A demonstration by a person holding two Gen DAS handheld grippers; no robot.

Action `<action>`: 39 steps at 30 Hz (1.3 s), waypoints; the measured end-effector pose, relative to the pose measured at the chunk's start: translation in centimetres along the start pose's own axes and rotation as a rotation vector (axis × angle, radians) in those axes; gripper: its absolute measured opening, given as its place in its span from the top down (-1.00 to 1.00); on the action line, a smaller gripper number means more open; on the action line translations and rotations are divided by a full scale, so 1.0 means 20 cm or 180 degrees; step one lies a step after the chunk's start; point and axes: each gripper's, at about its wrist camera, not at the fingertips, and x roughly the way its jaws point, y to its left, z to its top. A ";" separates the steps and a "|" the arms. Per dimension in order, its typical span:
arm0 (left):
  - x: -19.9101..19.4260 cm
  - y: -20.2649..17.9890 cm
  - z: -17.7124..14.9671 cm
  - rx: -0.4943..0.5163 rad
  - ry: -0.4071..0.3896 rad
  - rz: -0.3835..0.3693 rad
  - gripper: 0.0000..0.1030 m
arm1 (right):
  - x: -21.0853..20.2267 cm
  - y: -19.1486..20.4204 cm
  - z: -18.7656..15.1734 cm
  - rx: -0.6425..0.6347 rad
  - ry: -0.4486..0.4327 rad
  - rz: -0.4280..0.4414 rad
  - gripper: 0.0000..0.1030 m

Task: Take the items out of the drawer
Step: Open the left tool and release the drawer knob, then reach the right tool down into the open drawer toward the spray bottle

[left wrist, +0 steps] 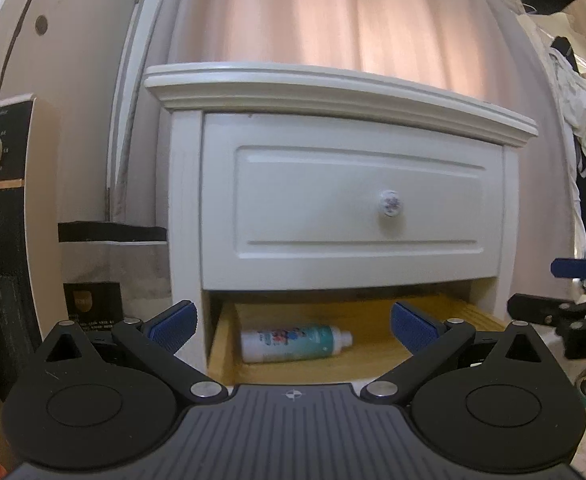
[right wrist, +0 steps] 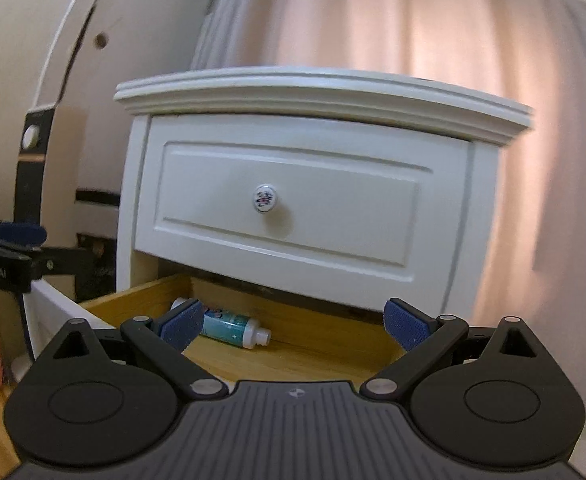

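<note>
One bottle point(left wrist: 295, 342) in open drawer point(left wrist: 377, 354) (lying flat); two grippers spread.

Occlusions and illegible detail at the open lower drawer

The bottle point(right wrist: 229, 326) has its base end hidden behind the right gripper's point(right wrist: 293, 326) left finger pad point(right wrist: 181, 326); label print is too blurred to read in either view. The lower drawer point(left wrist: 225, 344) has its front cut off by the left gripper's body. The knob point(left wrist: 391, 203) pattern is indistinct. The clothing point(left wrist: 581, 128) is cut by the frame edge.
</note>
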 end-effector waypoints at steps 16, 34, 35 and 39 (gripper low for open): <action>0.16 0.14 -0.04 -0.0124 0.0105 -0.0204 -1.00 | 0.66 0.03 0.20 -0.1313 0.1420 0.0850 -1.00; 0.14 0.12 -0.05 -0.0116 0.0173 -0.0271 -1.00 | 0.63 0.11 0.24 -0.1350 0.1519 0.1193 -1.00; 0.13 0.12 -0.05 -0.0126 0.0167 -0.0273 -1.00 | 0.60 0.09 0.27 -0.1305 0.1453 0.1205 -1.00; 0.10 0.11 -0.06 -0.0118 0.0118 -0.0259 -1.00 | 0.46 0.05 0.33 -0.1121 0.1241 0.1073 -1.00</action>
